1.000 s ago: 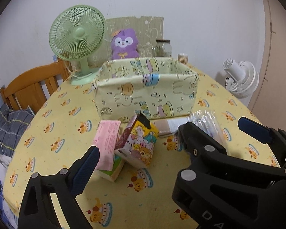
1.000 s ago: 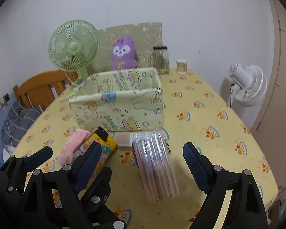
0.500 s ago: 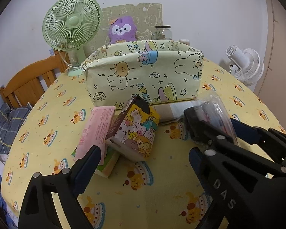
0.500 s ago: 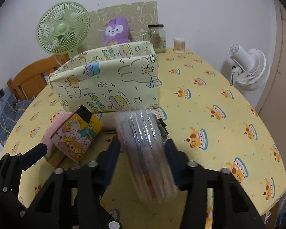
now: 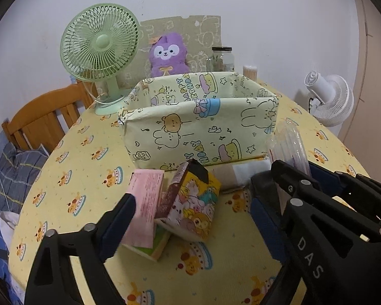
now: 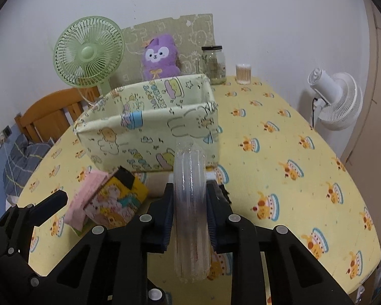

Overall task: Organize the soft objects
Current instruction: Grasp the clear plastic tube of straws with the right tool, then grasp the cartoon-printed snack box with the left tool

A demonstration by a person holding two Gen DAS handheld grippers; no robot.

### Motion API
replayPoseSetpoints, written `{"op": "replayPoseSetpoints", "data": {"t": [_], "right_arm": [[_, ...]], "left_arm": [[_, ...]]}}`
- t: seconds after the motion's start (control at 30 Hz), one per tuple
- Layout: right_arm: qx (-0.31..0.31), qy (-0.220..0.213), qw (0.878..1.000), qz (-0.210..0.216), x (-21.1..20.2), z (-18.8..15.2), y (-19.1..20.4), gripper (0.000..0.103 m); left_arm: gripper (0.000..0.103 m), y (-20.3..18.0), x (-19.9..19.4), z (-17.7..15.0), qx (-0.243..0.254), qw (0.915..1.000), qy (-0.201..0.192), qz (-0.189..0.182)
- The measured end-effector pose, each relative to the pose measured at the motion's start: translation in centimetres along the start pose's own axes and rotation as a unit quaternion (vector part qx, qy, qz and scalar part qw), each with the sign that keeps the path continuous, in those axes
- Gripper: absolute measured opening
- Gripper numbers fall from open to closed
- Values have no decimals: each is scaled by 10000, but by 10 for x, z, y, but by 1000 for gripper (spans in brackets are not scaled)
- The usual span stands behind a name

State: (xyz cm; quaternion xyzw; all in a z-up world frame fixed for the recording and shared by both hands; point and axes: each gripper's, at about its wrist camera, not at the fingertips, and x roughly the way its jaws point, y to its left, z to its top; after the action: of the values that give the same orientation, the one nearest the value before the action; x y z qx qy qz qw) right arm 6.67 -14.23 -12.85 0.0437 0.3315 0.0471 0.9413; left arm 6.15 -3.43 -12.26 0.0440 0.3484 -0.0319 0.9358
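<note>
My right gripper [image 6: 190, 203] is closing, and its pads press both sides of a clear plastic pack [image 6: 190, 178] that juts forward toward the cartoon-print fabric box [image 6: 149, 132]. My left gripper [image 5: 190, 218] is closing too, its jaws still wide around a cartoon tissue pack [image 5: 193, 203] and a pink pack [image 5: 144, 203]. Its pads do not press them. The box [image 5: 198, 132] stands open-topped just behind. In the left wrist view the right gripper's black frame covers the lower right corner.
A purple plush [image 5: 167, 56], a green fan [image 5: 99, 43], a glass jar [image 5: 222, 58] and a cotton-swab tub [image 5: 250, 72] line the far wall. A white fan [image 5: 327, 99] stands off the table's right side, a wooden chair [image 5: 43, 117] at the left. A flat white packet [image 5: 236, 172] lies before the box.
The right jaws came together from wide open onto the clear pack, which is now squeezed narrow between them. The left jaws narrowed slightly.
</note>
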Motion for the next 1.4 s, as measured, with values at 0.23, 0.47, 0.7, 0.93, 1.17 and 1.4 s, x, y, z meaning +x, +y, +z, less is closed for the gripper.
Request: {"op": "replayPoseSetpoints", "data": {"t": [0.23, 0.47, 0.7, 0.93, 1.17, 1.4], "right_arm": [[-10, 77, 10000, -42, 11, 3, 4, 26], [-30, 182, 9998, -98, 21, 0, 5, 27], [-38, 222, 9997, -81, 24, 0, 5, 27], [-18, 214, 9998, -35, 21, 2, 4, 26], [8, 95, 10000, 29, 8, 3, 3, 26], [66, -63, 9999, 50, -9, 3, 5, 26]], "left_arm": [[79, 8, 18, 0, -76, 9995, 265, -134], [60, 10, 26, -3, -101, 9995, 304, -41], [34, 12, 23, -4, -187, 9995, 256, 73], [23, 11, 19, -3, -221, 9993, 285, -38], [18, 9, 8, -2, -316, 9990, 272, -179], [17, 9, -7, -1, -303, 9993, 114, -182]]}}
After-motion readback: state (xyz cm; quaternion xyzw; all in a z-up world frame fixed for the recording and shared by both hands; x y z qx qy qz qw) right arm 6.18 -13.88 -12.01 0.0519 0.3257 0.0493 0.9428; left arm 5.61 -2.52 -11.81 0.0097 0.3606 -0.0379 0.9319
